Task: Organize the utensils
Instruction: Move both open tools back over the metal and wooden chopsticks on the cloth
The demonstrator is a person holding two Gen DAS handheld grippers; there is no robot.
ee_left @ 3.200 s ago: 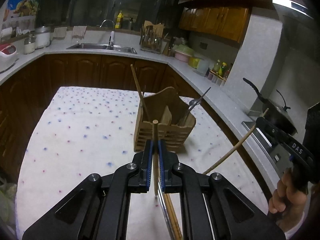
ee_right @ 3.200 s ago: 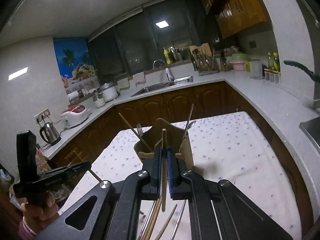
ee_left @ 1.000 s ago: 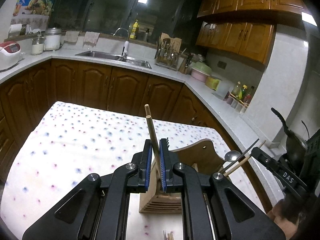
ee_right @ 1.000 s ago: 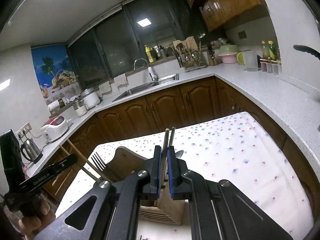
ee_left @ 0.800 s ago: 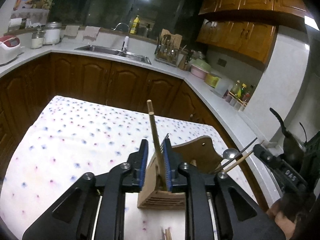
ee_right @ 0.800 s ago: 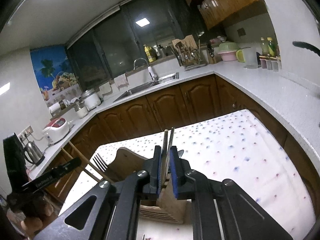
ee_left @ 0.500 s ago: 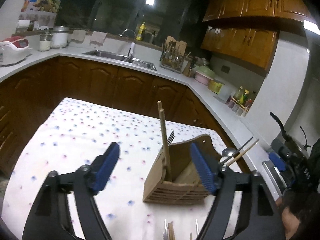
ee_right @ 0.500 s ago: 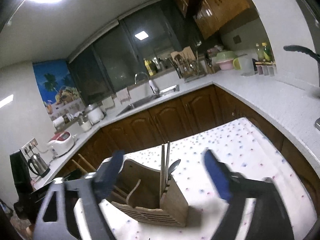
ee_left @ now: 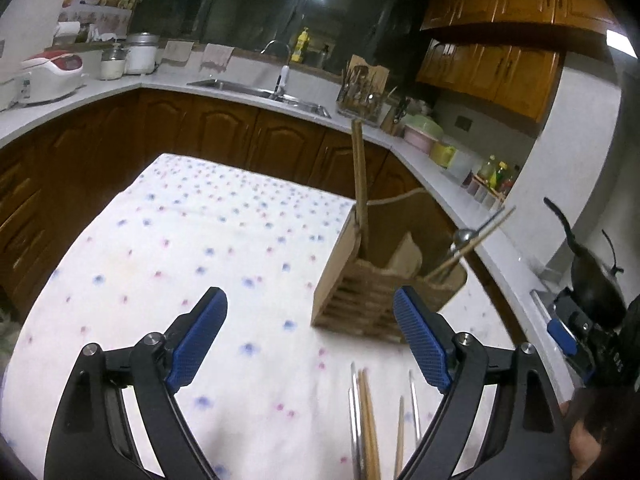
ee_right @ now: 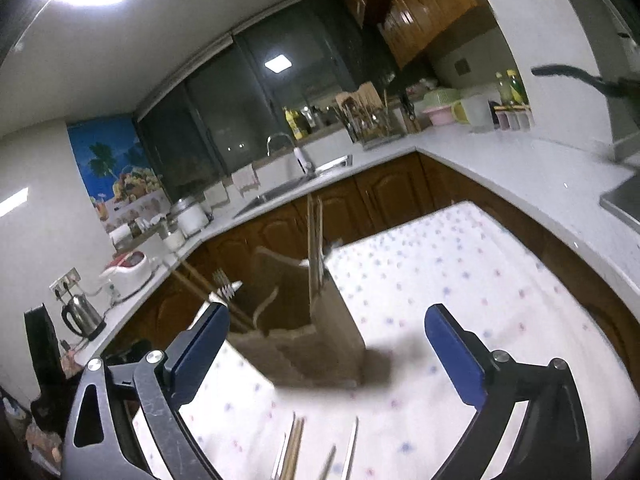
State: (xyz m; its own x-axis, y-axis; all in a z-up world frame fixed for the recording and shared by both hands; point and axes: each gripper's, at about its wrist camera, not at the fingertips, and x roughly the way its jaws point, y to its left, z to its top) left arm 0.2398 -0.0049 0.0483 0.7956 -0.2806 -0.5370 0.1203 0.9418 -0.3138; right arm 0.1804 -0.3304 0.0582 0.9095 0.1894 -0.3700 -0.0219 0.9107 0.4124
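A wooden utensil holder [ee_left: 372, 292] stands on the dotted tablecloth [ee_left: 180, 240]. A wooden chopstick [ee_left: 360, 184] stands upright in its left compartment; a spoon [ee_left: 464, 236] and another chopstick [ee_left: 476, 240] lean out on the right. My left gripper [ee_left: 308, 340] is open and empty, just in front of the holder. In the right wrist view the holder [ee_right: 304, 328] holds upright chopsticks [ee_right: 314, 248] and a fork [ee_right: 224, 284]. My right gripper [ee_right: 328, 356] is open and empty near it. Loose chopsticks and metal utensils [ee_left: 376, 424] lie on the cloth close below both grippers [ee_right: 316, 452].
A white counter [ee_left: 440, 172] wraps around the table, with a sink [ee_left: 260, 92], a utensil rack [ee_left: 362, 92], bowls and bottles. A black pan [ee_left: 592, 276] sits on the stove at the right. A rice cooker [ee_right: 128, 268] and kettle [ee_right: 82, 314] stand on the left counter.
Both grippers opened and let go of the chopsticks, which now stand in the holder. Both grippers then pulled back, and loose utensils on the cloth came into view.
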